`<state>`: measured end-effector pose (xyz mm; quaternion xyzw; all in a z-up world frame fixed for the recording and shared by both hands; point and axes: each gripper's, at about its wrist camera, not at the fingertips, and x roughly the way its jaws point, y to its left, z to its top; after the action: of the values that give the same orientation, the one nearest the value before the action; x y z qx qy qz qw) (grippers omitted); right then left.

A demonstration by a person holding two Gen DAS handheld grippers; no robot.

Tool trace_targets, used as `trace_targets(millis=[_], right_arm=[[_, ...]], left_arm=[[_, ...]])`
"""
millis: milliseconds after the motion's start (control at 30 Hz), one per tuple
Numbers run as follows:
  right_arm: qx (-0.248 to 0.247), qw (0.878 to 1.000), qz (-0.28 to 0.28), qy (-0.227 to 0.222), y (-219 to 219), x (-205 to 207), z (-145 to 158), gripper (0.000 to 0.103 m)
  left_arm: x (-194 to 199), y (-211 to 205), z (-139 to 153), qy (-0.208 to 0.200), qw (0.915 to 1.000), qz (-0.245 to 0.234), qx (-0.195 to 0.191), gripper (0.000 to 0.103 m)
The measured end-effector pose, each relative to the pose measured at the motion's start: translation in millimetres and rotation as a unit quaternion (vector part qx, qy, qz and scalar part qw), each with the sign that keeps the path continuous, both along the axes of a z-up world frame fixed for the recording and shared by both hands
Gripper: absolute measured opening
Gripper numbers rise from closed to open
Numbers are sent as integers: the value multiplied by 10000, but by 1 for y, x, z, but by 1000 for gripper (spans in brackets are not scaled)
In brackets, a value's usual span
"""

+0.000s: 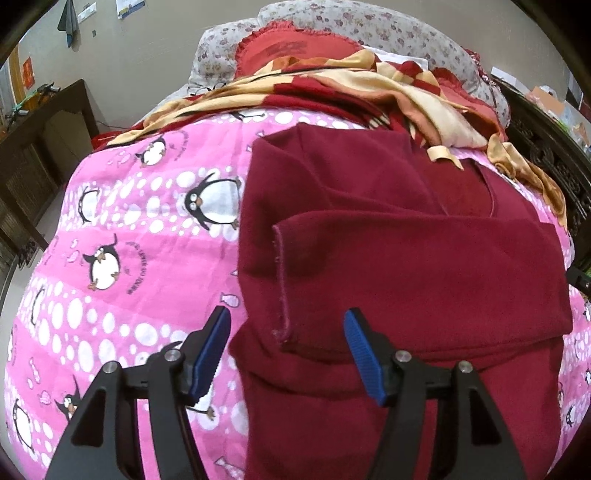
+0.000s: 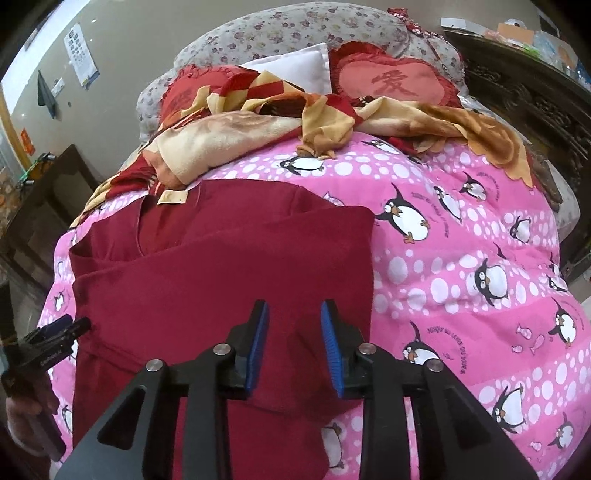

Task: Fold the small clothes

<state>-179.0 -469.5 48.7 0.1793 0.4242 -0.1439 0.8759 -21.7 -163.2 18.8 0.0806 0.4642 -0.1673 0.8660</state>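
A dark red long-sleeved top [image 1: 406, 258] lies flat on a pink penguin-print quilt [image 1: 129, 258], both sleeves folded across its body. My left gripper [image 1: 286, 319] is open and empty, just above the folded sleeve cuff [image 1: 282, 295] at the top's left edge. In the right wrist view the same top [image 2: 221, 273] lies left of centre. My right gripper [image 2: 293, 312] is open and empty over the top's right lower part. The left gripper shows at that view's left edge [image 2: 59, 332].
A crumpled red and cream checked blanket [image 1: 351, 85] lies behind the top, with red heart cushions [image 2: 395, 81] and a floral pillow [image 2: 295, 29] beyond. Dark carved furniture [image 2: 535, 96] stands at the right. A dark cabinet [image 1: 44, 140] stands at the left.
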Motion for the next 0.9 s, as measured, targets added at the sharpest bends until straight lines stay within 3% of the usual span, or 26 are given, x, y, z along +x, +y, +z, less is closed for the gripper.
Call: trace_targets(millis=[367,467,700,900], right_arm=[[101,9998,169,-74,4,41,-1,50],[-95,9998,169,-13,5,57,-6,50],[-255,9997,49,13,-2,90,-16,50],[-176,9997,44,-144,-3,76,-3,50]], left_arm=[[26,-7,-2,-25,9998,210,-68,68],[35,-11,-6,18,9998,187,-48,68],[49,-8,-15,99,9991,382,-128,84],[45,1,-17,132,9988,418,-218,86]])
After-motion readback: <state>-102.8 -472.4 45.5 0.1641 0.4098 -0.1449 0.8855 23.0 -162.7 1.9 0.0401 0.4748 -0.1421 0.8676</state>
